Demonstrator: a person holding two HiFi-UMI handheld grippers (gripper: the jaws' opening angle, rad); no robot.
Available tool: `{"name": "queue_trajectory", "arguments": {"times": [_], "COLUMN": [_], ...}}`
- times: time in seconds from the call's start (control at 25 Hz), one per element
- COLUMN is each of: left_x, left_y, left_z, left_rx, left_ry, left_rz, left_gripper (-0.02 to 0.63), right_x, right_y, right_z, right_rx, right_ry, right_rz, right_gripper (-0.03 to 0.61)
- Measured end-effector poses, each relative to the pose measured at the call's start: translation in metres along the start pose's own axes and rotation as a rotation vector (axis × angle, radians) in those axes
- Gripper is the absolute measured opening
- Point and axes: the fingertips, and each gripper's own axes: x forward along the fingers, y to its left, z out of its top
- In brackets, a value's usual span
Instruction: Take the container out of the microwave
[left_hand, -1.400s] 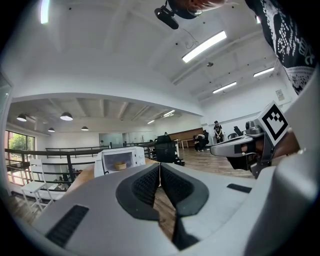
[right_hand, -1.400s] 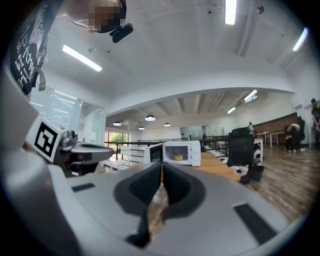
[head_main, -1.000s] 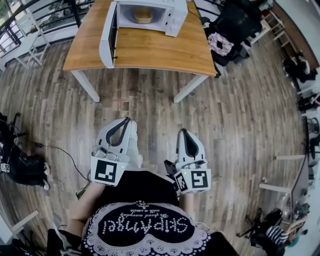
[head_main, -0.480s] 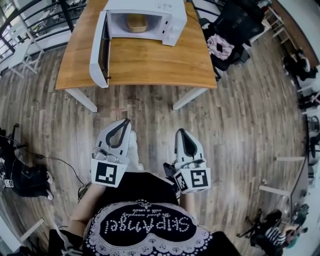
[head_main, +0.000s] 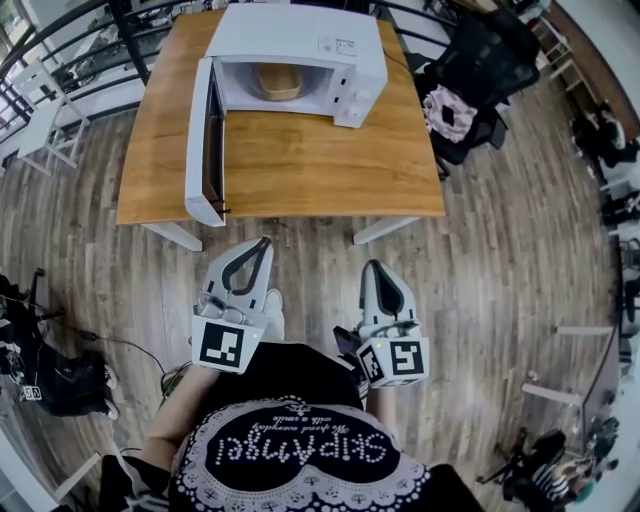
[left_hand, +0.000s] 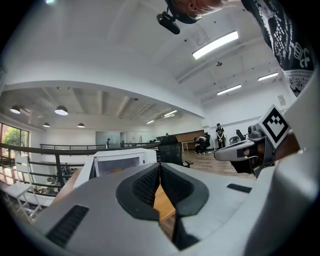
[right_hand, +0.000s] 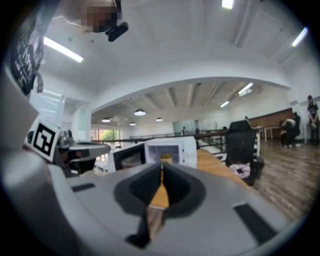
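A white microwave (head_main: 300, 50) stands on a wooden table (head_main: 290, 160) with its door (head_main: 205, 145) swung wide open to the left. Inside its cavity sits a tan container (head_main: 278, 82). My left gripper (head_main: 262, 244) and right gripper (head_main: 373, 266) hover side by side over the floor, short of the table's near edge, both shut with nothing in them. The left gripper view shows its jaws (left_hand: 160, 166) touching, with the microwave (left_hand: 122, 162) beyond. In the right gripper view the closed jaws (right_hand: 161, 167) point at the microwave (right_hand: 155, 152) and the container (right_hand: 166, 159).
A black office chair (head_main: 475, 60) with pink cloth on it stands right of the table. White chairs (head_main: 45, 130) and a railing are at the far left. A dark bag and cables (head_main: 40, 350) lie on the wooden floor at the left.
Both grippers and the person have come closer to the table; the table and microwave now sit lower and larger in the head view. Both grippers stay shut.
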Motion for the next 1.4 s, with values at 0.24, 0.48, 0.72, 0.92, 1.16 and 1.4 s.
{"name": "queue_trajectory", "arguments": {"times": [0.24, 0.48, 0.72, 0.92, 1.16, 1.4], "left_x": [0.026, 0.038, 0.046, 0.052, 0.062, 0.090], "left_y": [0.022, 0.038, 0.037, 0.033, 0.032, 0.043], "left_z": [0.002, -0.005, -0.010, -0.011, -0.014, -0.018], "left_rx": [0.035, 0.035, 0.040, 0.050, 0.035, 0.002], "left_ry": [-0.008, 0.010, 0.022, 0.023, 0.043, 0.063], "left_rz": [-0.020, -0.022, -0.033, -0.047, -0.029, 0.026], "left_gripper": [0.025, 0.023, 0.023, 0.023, 0.023, 0.023], "right_x": [0.039, 0.057, 0.060, 0.062, 0.069, 0.104], "right_y": [-0.006, -0.014, -0.020, -0.024, -0.029, -0.046], "right_z": [0.003, -0.002, -0.009, -0.011, -0.012, -0.015], "right_rx": [0.000, 0.013, 0.044, 0.055, 0.065, 0.063], "right_ry": [0.003, 0.012, 0.018, 0.022, 0.033, 0.074], "right_rz": [0.004, -0.009, -0.026, -0.026, -0.006, 0.051], "right_gripper": [0.034, 0.034, 0.034, 0.034, 0.034, 0.034]}}
